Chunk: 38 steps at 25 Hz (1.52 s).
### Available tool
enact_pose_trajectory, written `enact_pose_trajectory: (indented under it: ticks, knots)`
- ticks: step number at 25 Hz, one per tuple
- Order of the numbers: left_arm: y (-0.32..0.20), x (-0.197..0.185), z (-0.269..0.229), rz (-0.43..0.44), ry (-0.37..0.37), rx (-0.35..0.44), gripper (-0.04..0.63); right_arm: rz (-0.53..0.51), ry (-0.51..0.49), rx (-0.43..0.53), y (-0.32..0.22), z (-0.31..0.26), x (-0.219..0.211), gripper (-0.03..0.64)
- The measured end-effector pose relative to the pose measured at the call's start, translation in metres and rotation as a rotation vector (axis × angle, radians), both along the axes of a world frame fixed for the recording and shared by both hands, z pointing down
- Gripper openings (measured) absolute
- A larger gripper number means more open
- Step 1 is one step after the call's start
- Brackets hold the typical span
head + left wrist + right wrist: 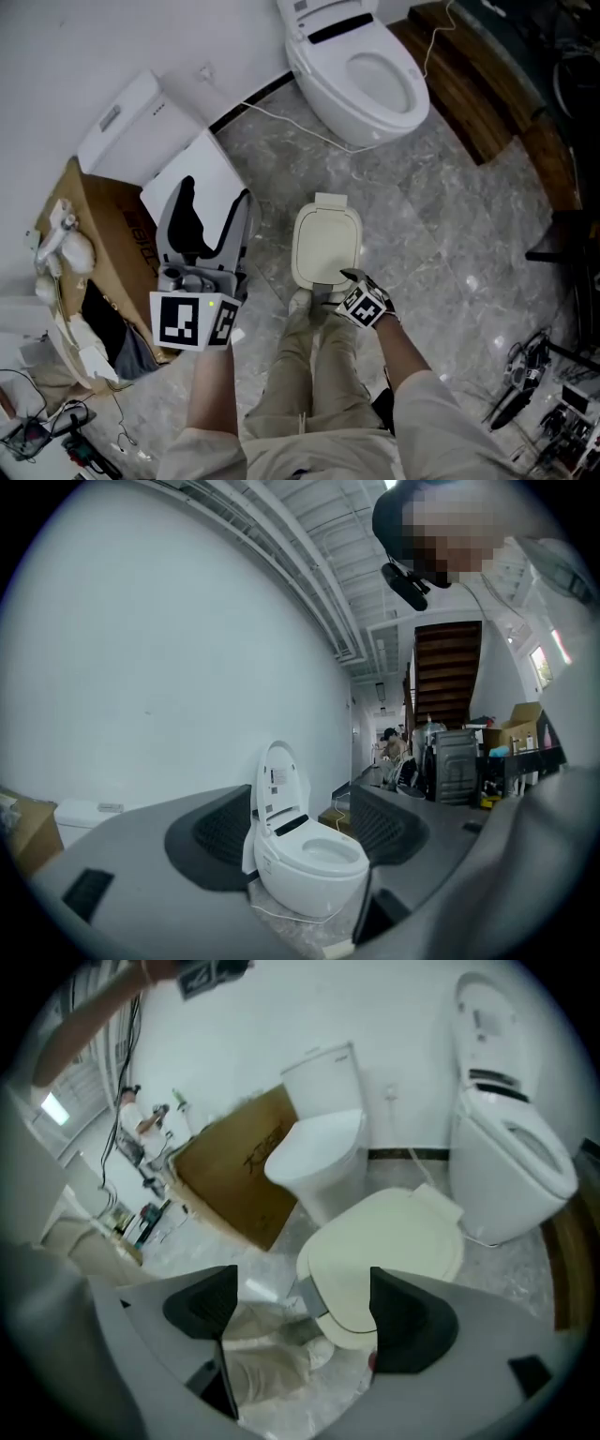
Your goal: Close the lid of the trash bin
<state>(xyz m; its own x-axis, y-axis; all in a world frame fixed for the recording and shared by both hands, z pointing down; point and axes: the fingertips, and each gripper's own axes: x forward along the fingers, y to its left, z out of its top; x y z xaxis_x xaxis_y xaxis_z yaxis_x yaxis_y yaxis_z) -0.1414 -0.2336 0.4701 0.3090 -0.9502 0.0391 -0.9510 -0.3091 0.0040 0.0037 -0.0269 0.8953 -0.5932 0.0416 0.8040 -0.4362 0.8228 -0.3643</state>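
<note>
Cream rounded plastic trash bin (325,244) sits on the grey marble floor (450,244), lid looking flat already, probably light, stiff and slick, best pressed near its front edge, with the right gripper (305,1312) wide open and empty above it and the left gripper (305,832) likewise open, holding nothing

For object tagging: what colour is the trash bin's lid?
Plain pale cream; the rounded plastic bin lid shows best in the head view.

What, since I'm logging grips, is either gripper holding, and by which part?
Nothing. The left gripper is open in the air; the right gripper is open above the bin lid, not gripping it.
</note>
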Motion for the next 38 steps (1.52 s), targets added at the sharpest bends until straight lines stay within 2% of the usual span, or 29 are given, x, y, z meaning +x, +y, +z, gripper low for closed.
enact_pose_trajectory:
  ticks: [3,5,11,14,17,19,21,23,25,27,29,35,38]
  knots:
    - [0.015,0.004,-0.035,0.005,0.024,0.004,0.307,0.252,-0.098,0.146,-0.050,-0.095,0.008,0.430]
    - [0.028,0.008,-0.067,0.013,0.042,0.024,0.307,0.360,-0.153,0.257,-0.074,-0.172,0.017,0.425]
    - [0.078,0.028,-0.181,0.068,0.085,0.149,0.307,0.542,-0.339,0.677,-0.118,-0.433,0.042,0.419]
    - [0.106,0.030,-0.233,0.078,0.131,0.224,0.306,0.661,-0.496,0.881,-0.116,-0.555,0.052,0.389]
    - [0.126,0.030,-0.264,0.049,0.087,0.250,0.305,0.731,-0.646,1.029,-0.102,-0.638,0.056,0.311]
    - [0.135,0.027,-0.276,0.024,0.064,0.265,0.258,0.712,-0.690,1.086,-0.091,-0.667,0.052,0.210]
    - [0.143,0.026,-0.285,0.025,0.082,0.298,0.123,0.693,-0.683,1.133,-0.082,-0.678,0.049,0.126]
    - [0.145,0.028,-0.288,0.037,0.081,0.317,0.057,0.686,-0.645,1.170,-0.077,-0.676,0.046,0.018]
    - [0.141,0.031,-0.287,0.027,0.054,0.304,0.001,0.663,-0.593,1.195,-0.075,-0.672,0.040,0.008]
    - [0.135,0.032,-0.283,0.017,0.037,0.278,-0.002,0.650,-0.575,1.208,-0.075,-0.672,0.034,0.008]
    - [0.133,0.036,-0.282,0.030,0.043,0.273,-0.003,0.659,-0.586,1.217,-0.075,-0.677,0.034,0.008]
    - [0.136,0.046,-0.300,0.065,0.046,0.333,-0.003,0.680,-0.657,1.294,-0.073,-0.701,0.045,0.008]
    - [0.135,0.048,-0.303,0.075,0.053,0.335,-0.003,0.708,-0.661,1.319,-0.074,-0.707,0.051,0.008]
